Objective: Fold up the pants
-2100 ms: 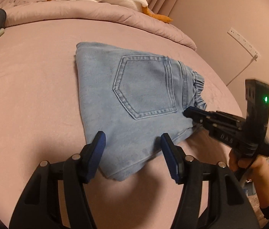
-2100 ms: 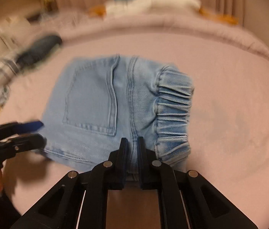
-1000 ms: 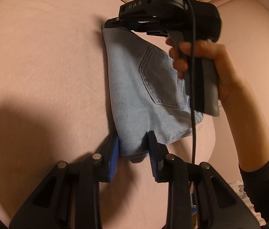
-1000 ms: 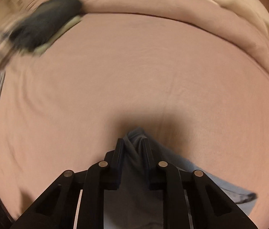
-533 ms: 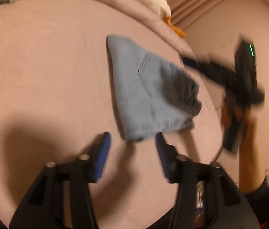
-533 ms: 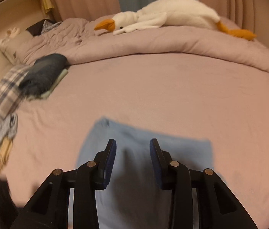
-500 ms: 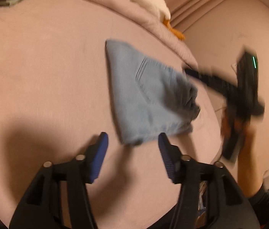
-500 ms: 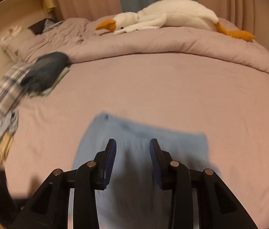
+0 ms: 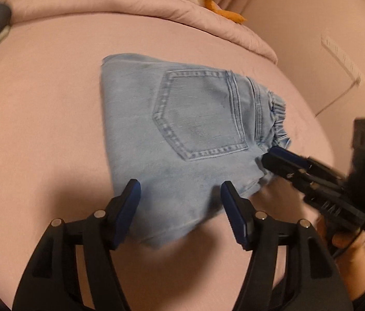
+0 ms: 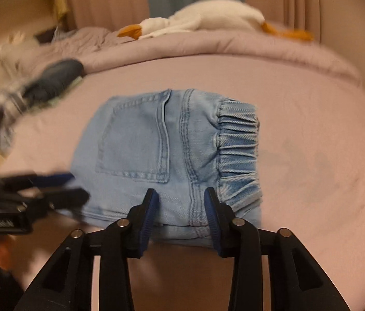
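The pants (image 9: 182, 134), light-blue denim folded into a compact bundle with a back pocket facing up, lie flat on the pink bed (image 9: 40, 103). In the left wrist view the left gripper (image 9: 179, 194) hangs over the bundle's near corner with its blue-padded jaws standing wide apart; they have just been opening, and the denim lies between and below them without either pad pressing on it. That view also shows the right gripper (image 9: 267, 155) from the side, coming in from the right with its tips at the edge of the bundle beside the gathered elastic waistband (image 9: 277, 119), a green light on its body and a hand (image 9: 348, 246) under it. The right wrist view gives what the other cannot: the right gripper's (image 10: 181, 202) own jaws, moderately parted and just opened, straddle the near edge of the pants along a stitched seam, pads clear of the cloth. It shows the waistband (image 10: 238, 153) in full on the right, and the left gripper (image 10: 71, 186) blurred at the left edge. A white plush goose (image 10: 203, 20) lies on the rumpled duvet (image 10: 234, 44) beyond, with a dark folded garment (image 10: 55, 77) to the left.
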Tool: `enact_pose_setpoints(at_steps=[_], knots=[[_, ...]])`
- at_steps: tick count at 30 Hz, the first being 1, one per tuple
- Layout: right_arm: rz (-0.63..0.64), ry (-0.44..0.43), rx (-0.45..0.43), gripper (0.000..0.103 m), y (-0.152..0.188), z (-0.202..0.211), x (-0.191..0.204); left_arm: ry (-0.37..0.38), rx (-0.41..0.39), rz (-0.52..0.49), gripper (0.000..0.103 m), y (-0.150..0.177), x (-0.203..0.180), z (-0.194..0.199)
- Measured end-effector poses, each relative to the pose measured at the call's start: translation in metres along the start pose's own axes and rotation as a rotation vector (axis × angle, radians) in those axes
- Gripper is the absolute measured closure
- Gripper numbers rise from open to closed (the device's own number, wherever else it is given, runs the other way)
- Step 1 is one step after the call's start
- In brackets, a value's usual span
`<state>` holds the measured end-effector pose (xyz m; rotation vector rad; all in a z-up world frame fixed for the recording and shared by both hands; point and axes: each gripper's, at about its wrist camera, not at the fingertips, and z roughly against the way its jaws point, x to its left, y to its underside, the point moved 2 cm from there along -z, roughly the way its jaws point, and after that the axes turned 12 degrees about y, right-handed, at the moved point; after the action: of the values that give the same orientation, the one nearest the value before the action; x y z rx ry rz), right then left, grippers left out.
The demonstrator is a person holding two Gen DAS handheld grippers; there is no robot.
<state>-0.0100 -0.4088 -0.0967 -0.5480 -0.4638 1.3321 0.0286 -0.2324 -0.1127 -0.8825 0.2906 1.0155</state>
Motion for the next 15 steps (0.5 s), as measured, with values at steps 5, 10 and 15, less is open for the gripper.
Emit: enact_pose_setpoints(at_steps=[5,10,15], knots=[[-0.369,-0.28,0.029,0.038,-0.001,0.021,-0.059,0.075,-0.079,0.183,0.029,0.021,0.037,0.04],[-0.582,-0.29,0.096,0.035,0.028,0.011,-0.113,0.206,-0.119,0.357,0.029,0.027,0.059,0.059],[-0.663,-0.38,0.193,0.035,0.036,-0.015,-0.123,0.291,-0.076,0.37,0.029,0.016,0.057,0.045]])
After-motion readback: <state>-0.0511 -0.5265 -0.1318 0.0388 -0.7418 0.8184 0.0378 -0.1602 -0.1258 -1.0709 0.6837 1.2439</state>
